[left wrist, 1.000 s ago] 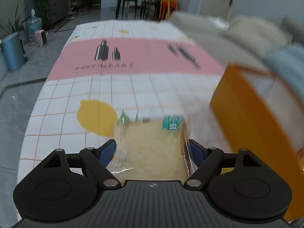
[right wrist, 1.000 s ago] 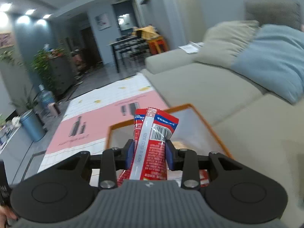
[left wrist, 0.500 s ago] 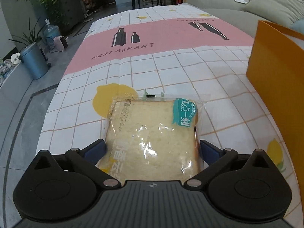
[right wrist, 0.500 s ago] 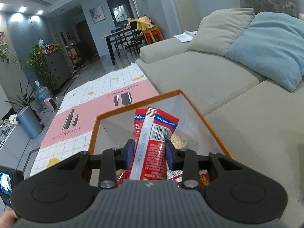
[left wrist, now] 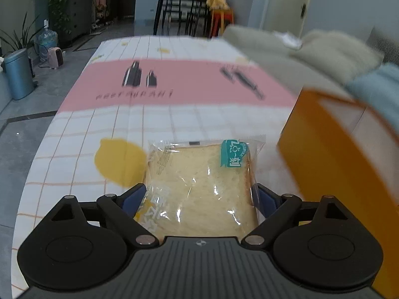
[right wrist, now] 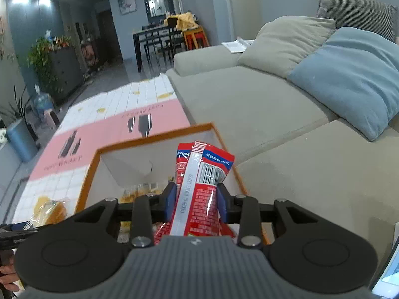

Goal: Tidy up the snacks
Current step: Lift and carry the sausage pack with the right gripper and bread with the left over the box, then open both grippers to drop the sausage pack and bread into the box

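Observation:
A clear-wrapped slice of bread [left wrist: 197,174] with a teal label sits between the blue pads of my left gripper [left wrist: 199,195], which presses on both its side edges, jaws very wide, just over the tablecloth. The orange box [left wrist: 336,162] stands close on its right. In the right wrist view my right gripper [right wrist: 197,194] is shut on an upright red snack packet [right wrist: 202,174], above the open orange-rimmed box [right wrist: 149,137]. Several snacks lie on the box's white floor. A yellowish wrapped snack [right wrist: 49,209] shows left of the box.
A table with a checked and pink cloth [left wrist: 174,82] runs away from me. A grey sofa [right wrist: 261,104] with beige and blue cushions lines its right side. A phone [right wrist: 389,279] lies at the lower right. A person's hand [right wrist: 7,276] shows at the lower left.
The left gripper has swung up and forward with the bread, which now sits beside the lemon print instead of behind it. The right gripper has come lower and closer over the box with the red packet.

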`<state>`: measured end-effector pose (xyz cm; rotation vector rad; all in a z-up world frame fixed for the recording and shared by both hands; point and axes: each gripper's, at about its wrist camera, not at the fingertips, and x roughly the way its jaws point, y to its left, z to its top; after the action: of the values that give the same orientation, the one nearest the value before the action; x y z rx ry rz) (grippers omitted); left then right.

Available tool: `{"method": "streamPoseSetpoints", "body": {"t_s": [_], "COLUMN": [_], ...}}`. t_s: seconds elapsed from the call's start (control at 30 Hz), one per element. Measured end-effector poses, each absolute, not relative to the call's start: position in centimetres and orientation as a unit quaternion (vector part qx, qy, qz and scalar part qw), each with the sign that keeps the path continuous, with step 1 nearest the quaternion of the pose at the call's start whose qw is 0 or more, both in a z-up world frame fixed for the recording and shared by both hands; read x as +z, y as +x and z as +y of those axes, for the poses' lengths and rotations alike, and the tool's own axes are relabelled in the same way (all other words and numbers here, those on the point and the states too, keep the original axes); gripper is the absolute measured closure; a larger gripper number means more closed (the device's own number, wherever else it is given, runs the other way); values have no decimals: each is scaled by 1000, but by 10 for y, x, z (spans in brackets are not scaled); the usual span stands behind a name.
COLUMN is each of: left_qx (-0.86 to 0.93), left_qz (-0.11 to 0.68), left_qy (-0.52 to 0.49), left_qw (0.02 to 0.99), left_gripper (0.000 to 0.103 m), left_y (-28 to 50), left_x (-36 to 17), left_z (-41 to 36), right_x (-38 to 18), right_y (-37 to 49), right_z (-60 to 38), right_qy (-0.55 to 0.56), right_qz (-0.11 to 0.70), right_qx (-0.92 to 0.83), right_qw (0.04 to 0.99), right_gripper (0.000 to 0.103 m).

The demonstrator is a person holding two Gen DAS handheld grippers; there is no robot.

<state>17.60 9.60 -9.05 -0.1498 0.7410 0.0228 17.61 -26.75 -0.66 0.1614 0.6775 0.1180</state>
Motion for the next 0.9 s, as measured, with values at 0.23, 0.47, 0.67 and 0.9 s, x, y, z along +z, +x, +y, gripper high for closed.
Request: {"method": "streamPoseSetpoints", "body": {"t_s": [0.23, 0.47, 0.67, 0.9], "left_qx": [-12, -64, -90, -115], "left_qz": [309, 267, 267, 296], "left_qy": [-85, -100, -91, -73], "left_qw": [947, 956, 955, 945], "left_gripper": [3, 4, 5, 6], "left_y": [173, 168, 170, 170], "left_x": [-46, -6, 7, -3], "left_z": [82, 52, 15, -18], "right_x": [-7, -21, -33, -17], "right_y": [177, 187, 200, 194], "right_z": [-271, -261, -256, -264], "right_qy": [79, 47, 21, 33], "right_qz": [334, 367, 373, 319], "right_qx": [68, 85, 105, 84], "right_qw": [937, 925, 922, 943], "right_gripper": [69, 69, 27, 20]}}
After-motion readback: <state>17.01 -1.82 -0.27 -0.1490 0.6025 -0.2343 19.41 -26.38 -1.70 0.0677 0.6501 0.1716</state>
